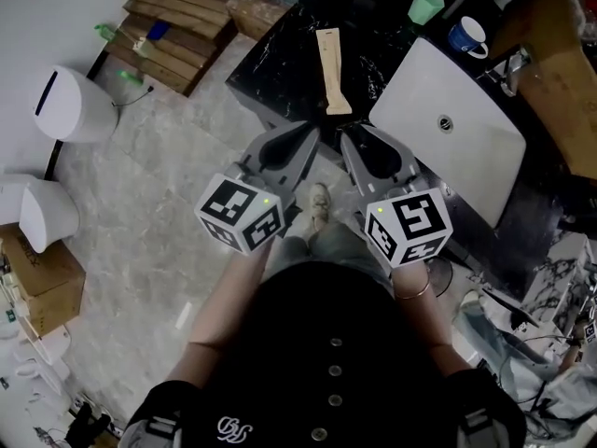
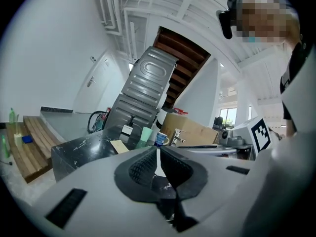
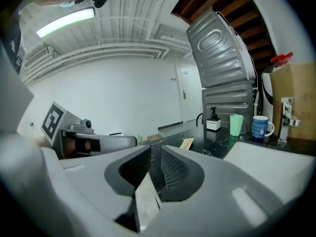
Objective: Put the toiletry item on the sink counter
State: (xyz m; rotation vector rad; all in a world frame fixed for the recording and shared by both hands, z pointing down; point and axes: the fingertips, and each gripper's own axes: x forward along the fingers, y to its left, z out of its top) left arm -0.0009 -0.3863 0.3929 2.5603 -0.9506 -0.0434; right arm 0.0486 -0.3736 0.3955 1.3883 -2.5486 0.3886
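Note:
A flat tan toiletry packet (image 1: 328,68) lies on the black marble counter (image 1: 280,63), just left of the white sink (image 1: 448,129). Both grippers are held close to my body, short of the counter's near edge, and point toward it. My left gripper (image 1: 315,131) has its jaws together and holds nothing; in the left gripper view (image 2: 157,152) only a thin slit shows between the pads. My right gripper (image 1: 345,133) is a little open, with a narrow empty gap (image 3: 155,154) between its jaws. The packet (image 3: 186,143) shows beyond the right jaws and also in the left gripper view (image 2: 118,146).
A green cup (image 1: 425,6), a blue mug (image 1: 466,35) and a soap dispenser (image 3: 214,122) stand at the counter's back. A faucet (image 3: 285,117) rises behind the sink. A wooden pallet (image 1: 182,26), white bins (image 1: 70,105) and a cardboard box (image 1: 37,278) sit on the floor to the left.

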